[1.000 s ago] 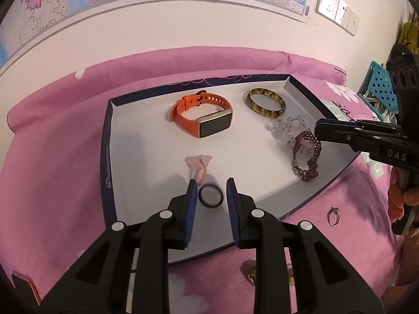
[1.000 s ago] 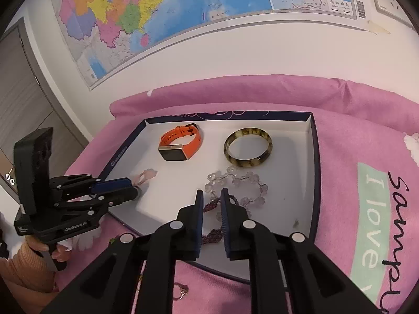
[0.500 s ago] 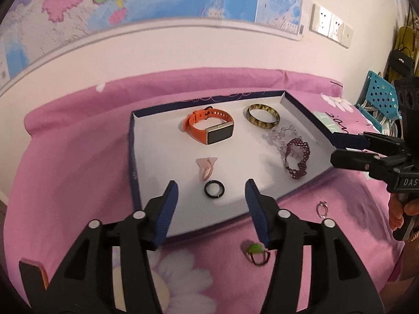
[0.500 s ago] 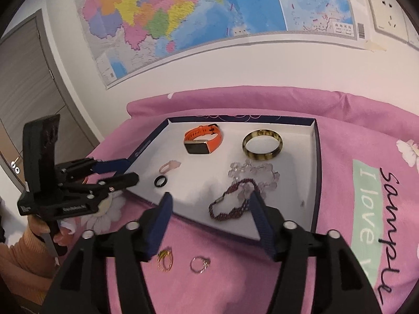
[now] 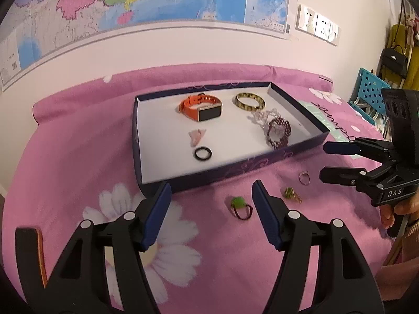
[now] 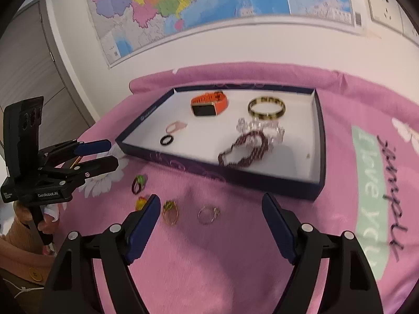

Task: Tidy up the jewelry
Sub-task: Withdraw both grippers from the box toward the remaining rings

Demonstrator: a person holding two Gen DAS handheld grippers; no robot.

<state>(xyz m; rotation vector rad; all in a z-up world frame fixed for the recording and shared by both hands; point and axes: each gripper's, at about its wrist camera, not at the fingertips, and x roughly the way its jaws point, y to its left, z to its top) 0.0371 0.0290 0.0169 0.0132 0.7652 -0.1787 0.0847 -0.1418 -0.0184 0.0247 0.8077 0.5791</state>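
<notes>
Beyond both claws, on the pink bed cover, the navy tray (image 5: pixel 230 168) holds an orange watch (image 5: pixel 200 107), a bangle (image 6: pixel 266 108), two bead bracelets and a black ring (image 5: pixel 202 153). Nearer, loose rings (image 6: pixel 208 214) lie on the cover before the tray. Left claw (image 5: pixel 211 204) and right claw (image 6: pixel 210 218) hover empty, jaws opening wide.
</notes>
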